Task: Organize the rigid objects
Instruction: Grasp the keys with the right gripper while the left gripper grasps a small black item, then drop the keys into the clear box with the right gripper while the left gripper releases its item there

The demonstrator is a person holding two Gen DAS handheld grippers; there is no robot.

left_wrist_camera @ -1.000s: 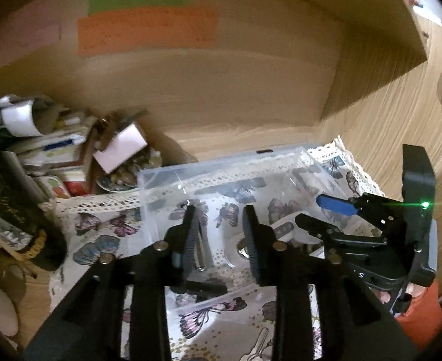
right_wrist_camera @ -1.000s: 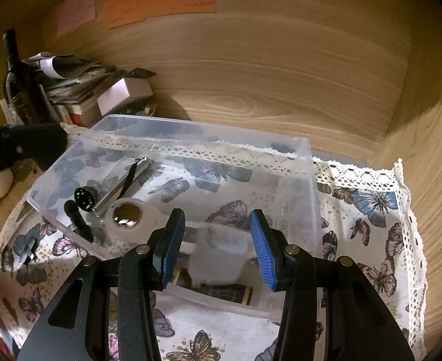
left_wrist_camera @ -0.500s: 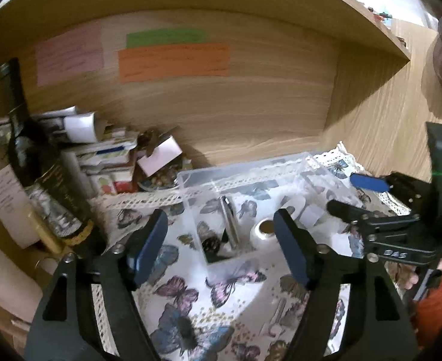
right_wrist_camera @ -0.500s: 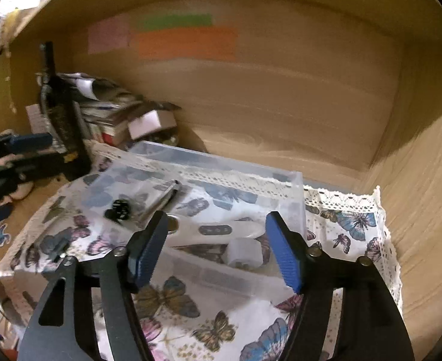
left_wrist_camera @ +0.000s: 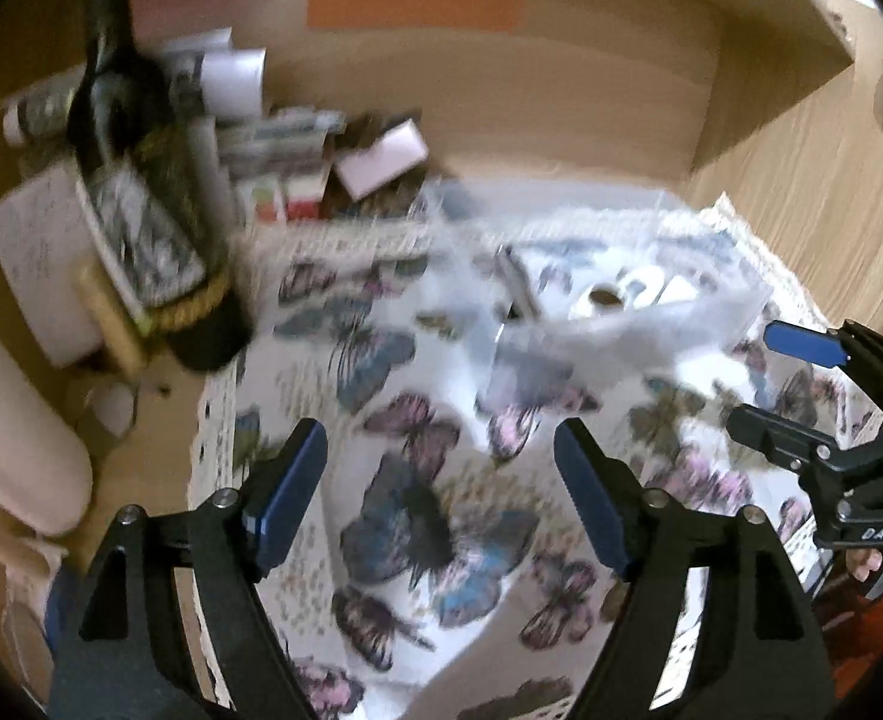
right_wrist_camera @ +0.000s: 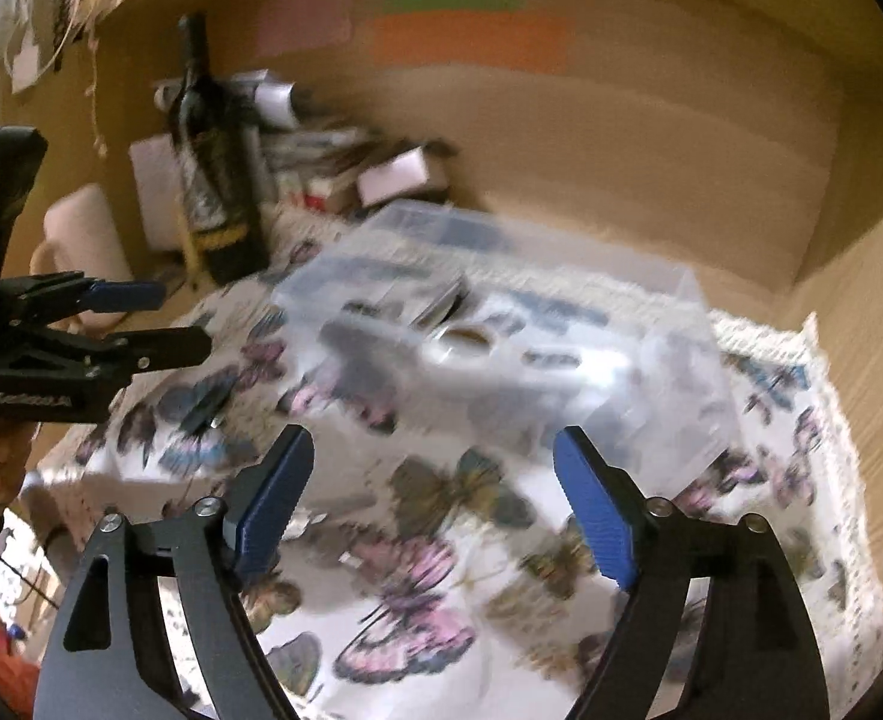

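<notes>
Two handheld grippers hang above a butterfly-print tablecloth [left_wrist_camera: 417, 516] inside a wooden desk alcove. The left gripper [left_wrist_camera: 441, 498] has its blue-padded jaws spread wide with nothing between them; the right gripper [right_wrist_camera: 429, 510] is likewise wide and empty. Beyond both sits a clear plastic storage box [right_wrist_camera: 669, 372] on the cloth, toward the alcove's back wall, holding a white roll of tape [right_wrist_camera: 462, 345], a metallic pen-like item [left_wrist_camera: 516, 279] and other small pieces too blurred to identify. To the box's left stands a dark wine bottle [right_wrist_camera: 213, 180] beside a stack of papers and small boxes [left_wrist_camera: 297, 162]. Coloured paper notes [right_wrist_camera: 471, 39] are stuck to the back wall.
</notes>
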